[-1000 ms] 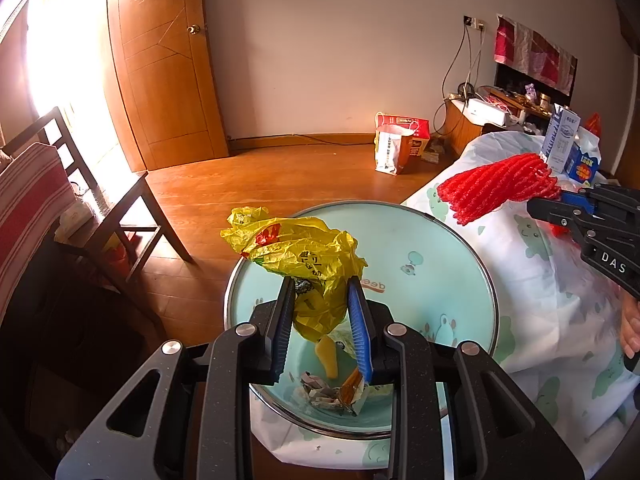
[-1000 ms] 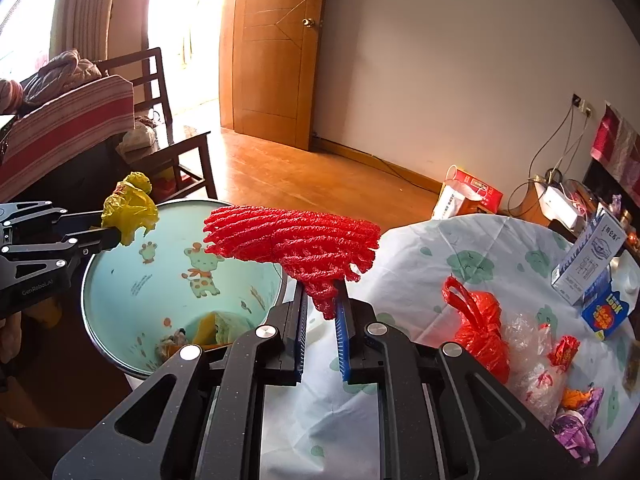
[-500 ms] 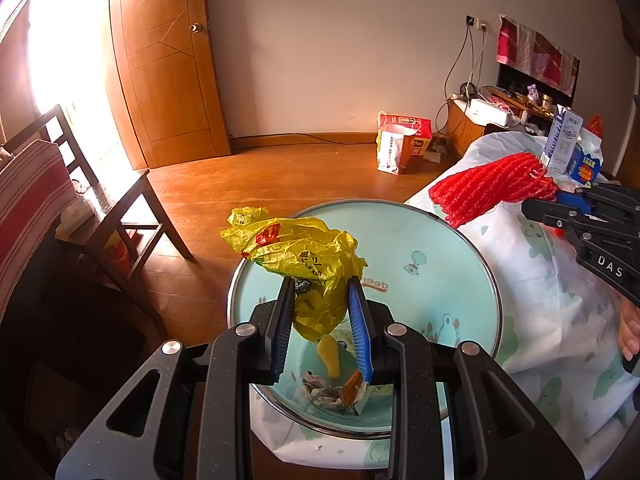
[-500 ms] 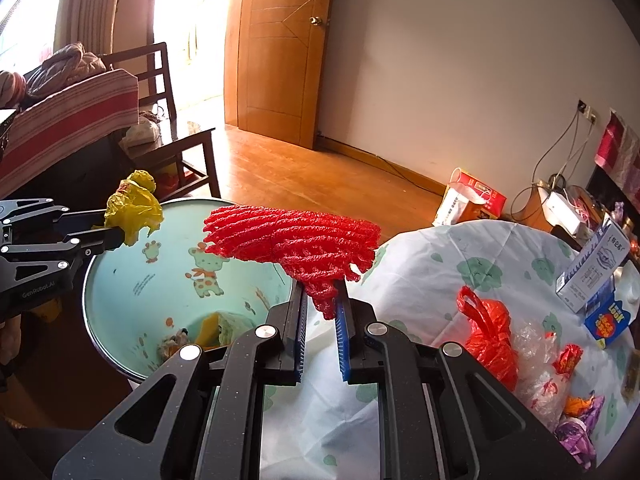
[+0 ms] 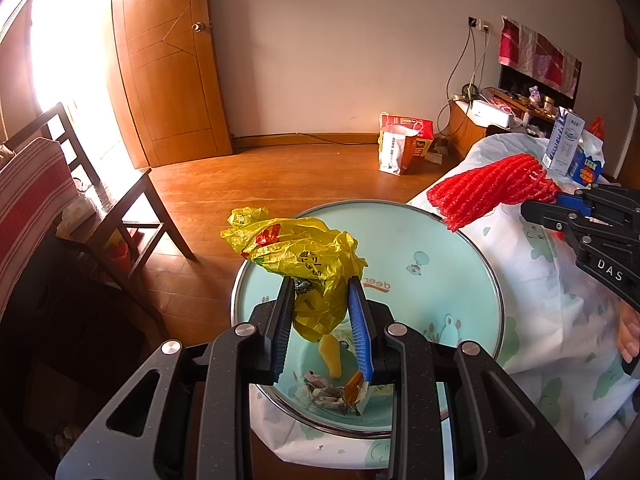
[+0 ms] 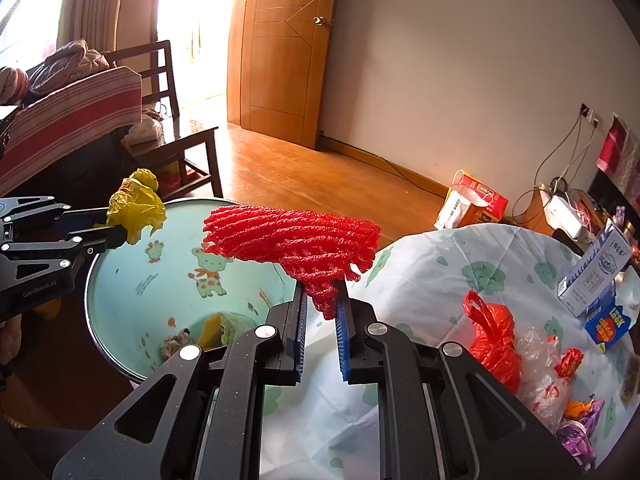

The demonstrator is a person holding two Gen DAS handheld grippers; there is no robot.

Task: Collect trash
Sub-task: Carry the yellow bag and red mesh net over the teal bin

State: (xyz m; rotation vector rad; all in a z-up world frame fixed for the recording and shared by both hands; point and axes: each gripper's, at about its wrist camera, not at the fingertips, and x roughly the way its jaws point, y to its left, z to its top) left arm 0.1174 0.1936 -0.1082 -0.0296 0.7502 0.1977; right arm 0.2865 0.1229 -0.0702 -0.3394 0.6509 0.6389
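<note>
Trash: yellow plastic bag (image 5: 304, 256) is hanging above the mint bin (image 5: 420, 240) | left hand-held gripper (image 5: 322, 304) is pinching it | right hand-held gripper (image 6: 322, 300) is clamping red foam net (image 6: 296, 240) beside the bin rim | counter (image 6: 432, 264) is carrying more wrappers.

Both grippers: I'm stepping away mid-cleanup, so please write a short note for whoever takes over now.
Left gripper: shut on the yellow plastic bag, held over the bin.
Right gripper: shut on the red foam net, at the bin's table-side rim.
Done: some scraps lie in the bin.
Left: drop both pieces, then clear the red bag, wrappers and cartons from the table.
</note>
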